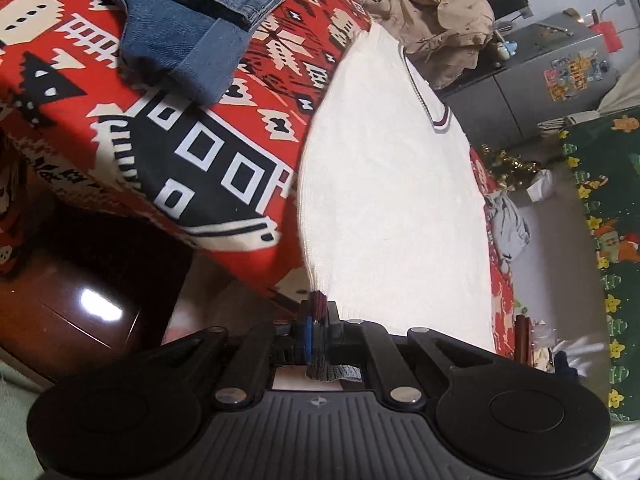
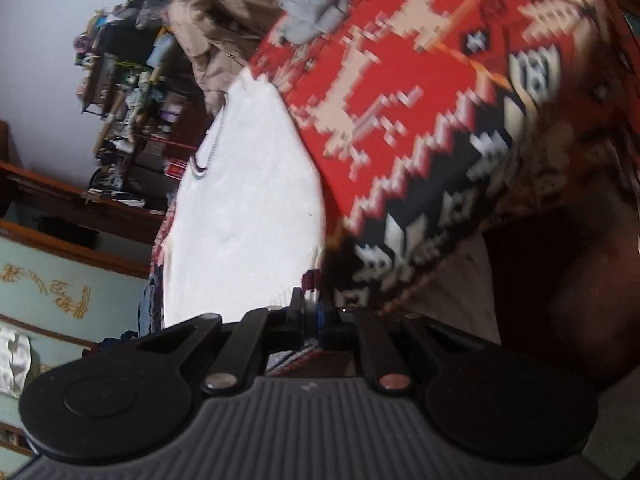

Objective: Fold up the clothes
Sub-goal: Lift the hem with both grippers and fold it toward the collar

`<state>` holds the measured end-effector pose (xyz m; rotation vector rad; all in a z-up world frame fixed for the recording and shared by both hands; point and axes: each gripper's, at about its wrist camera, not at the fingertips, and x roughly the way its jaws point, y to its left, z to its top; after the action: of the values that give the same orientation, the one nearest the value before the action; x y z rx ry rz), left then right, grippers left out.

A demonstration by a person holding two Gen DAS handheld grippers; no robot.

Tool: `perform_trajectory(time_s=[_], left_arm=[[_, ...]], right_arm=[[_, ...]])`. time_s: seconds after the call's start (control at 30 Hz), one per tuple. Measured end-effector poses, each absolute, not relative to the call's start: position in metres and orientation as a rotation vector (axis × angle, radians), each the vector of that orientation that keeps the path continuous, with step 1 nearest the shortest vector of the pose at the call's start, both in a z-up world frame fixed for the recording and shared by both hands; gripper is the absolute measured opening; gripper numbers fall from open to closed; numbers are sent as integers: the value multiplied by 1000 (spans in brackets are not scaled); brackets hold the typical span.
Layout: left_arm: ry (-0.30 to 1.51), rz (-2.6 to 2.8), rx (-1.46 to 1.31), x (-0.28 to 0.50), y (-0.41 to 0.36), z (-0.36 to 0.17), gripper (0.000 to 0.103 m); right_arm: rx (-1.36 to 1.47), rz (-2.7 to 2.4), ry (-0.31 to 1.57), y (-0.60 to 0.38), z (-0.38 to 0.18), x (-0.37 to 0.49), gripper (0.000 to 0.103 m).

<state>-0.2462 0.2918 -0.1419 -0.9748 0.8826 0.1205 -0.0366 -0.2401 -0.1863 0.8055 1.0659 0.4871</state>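
A white knit sweater (image 1: 392, 200) with a dark striped V-neck and hem lies stretched over a red patterned blanket (image 1: 120, 128). My left gripper (image 1: 318, 320) is shut on the sweater's dark ribbed hem at one corner. In the right wrist view the same white sweater (image 2: 248, 208) stretches away from me. My right gripper (image 2: 314, 308) is shut on the hem at the other corner. The sweater hangs taut between the two grippers and the blanket.
Folded blue jeans (image 1: 192, 16) lie on the blanket at the far left. A beige jacket (image 1: 436, 12) and a grey garment (image 1: 508, 228) lie beyond the sweater. A grey cabinet (image 1: 552, 76) and cluttered shelves (image 2: 128, 92) stand behind. A dark wooden edge (image 1: 80, 308) is near.
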Motion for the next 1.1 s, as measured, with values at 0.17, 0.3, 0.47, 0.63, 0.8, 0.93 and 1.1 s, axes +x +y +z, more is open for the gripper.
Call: perform_trajectory(time_s=[0.17,0.3,0.47,0.63,0.8,0.93,1.1], left_arm=[[880,115,-979,-267,287,-122,6],[913,94,-982,-287,274,-116,6],[980,118,-1054,-296,272,-148,6],[922,64,-1022,-288,277,-122,6],[883,37,-963,-255,280,-101,6],[839,56,-924,-217,289,-96,6],[792,87,-992,-171,313,-105,6]], right_arm=[[747,531,1016,-246,-158,-59,5],[732,514,1036,-268,-142,-96,5],[777,451,1093,-304,-158,-137,5],[766,463,1065,-299,-156,-135,5],[744,511,1017,-286,-121,-109,6],[710,542,971,-265,-97,-70,6],[698,518,967,-240,-96,-20,6]])
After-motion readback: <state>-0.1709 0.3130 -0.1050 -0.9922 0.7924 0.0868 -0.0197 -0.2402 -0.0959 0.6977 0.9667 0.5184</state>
